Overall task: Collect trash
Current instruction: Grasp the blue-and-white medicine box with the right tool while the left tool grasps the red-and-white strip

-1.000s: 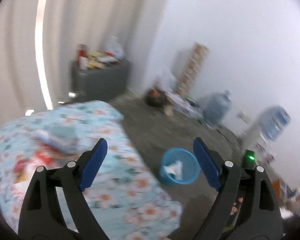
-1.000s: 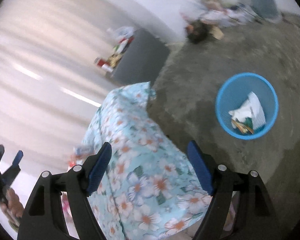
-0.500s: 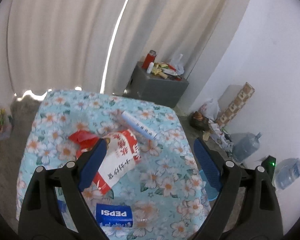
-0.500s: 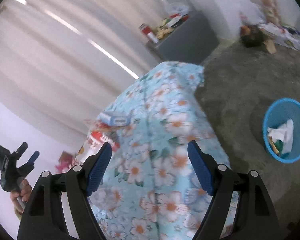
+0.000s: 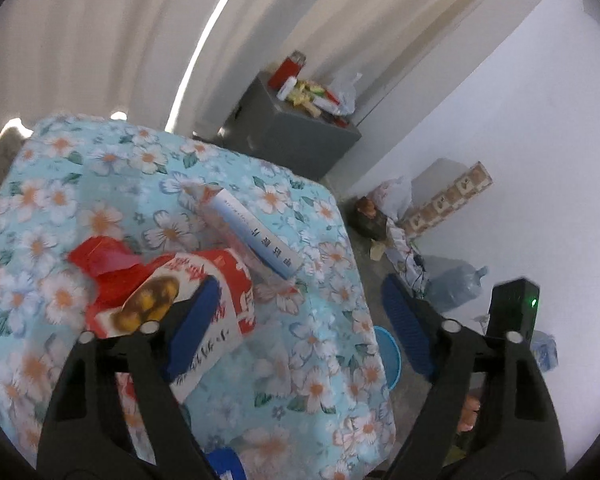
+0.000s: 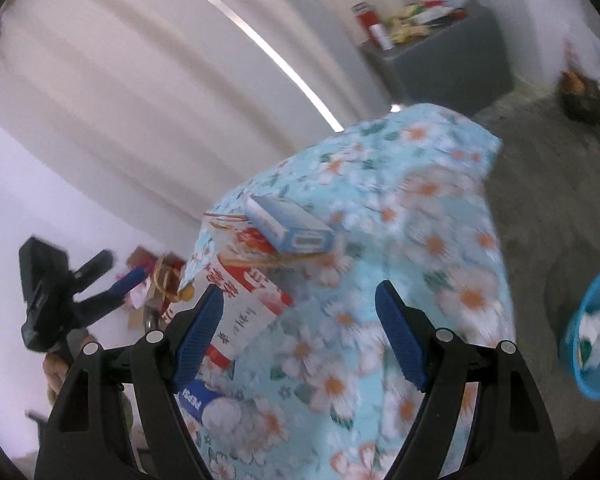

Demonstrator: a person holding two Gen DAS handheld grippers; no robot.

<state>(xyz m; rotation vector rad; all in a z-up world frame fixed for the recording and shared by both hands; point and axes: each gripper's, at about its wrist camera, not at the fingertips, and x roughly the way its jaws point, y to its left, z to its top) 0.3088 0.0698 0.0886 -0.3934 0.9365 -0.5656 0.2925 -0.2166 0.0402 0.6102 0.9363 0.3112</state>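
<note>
Both tongs over the litter, nothing picked up yet

We are between pickups: our left tongs (image 5: pixel 300 320) hang over the flowered surface (image 5: pixel 320 384) with jaws apart and closing, nothing pressed between them. Our right tongs (image 6: pixel 300 328) stand wide and empty.

The trash lies toward the surface's left edge in the left wrist view: a red-and-white snack bag (image 5: pixel 168 292), and a long blue-and-white box (image 5: pixel 256 236) resting partly on it, running toward the far edge. A blue Pepsi wrapper (image 6: pixel 204 400) lies at the near edge.

We judge the next move is to lower 1 pair of tongs onto 1 piece, likely the bag nearest the left tongs, and close. The box overlapping it may slide.

The blue bin (image 6: pixel 596 336), already holding scraps, stands on the floor beyond the surface's right edge. A grey cabinet (image 5: pixel 292 136) stands farther off.
</note>
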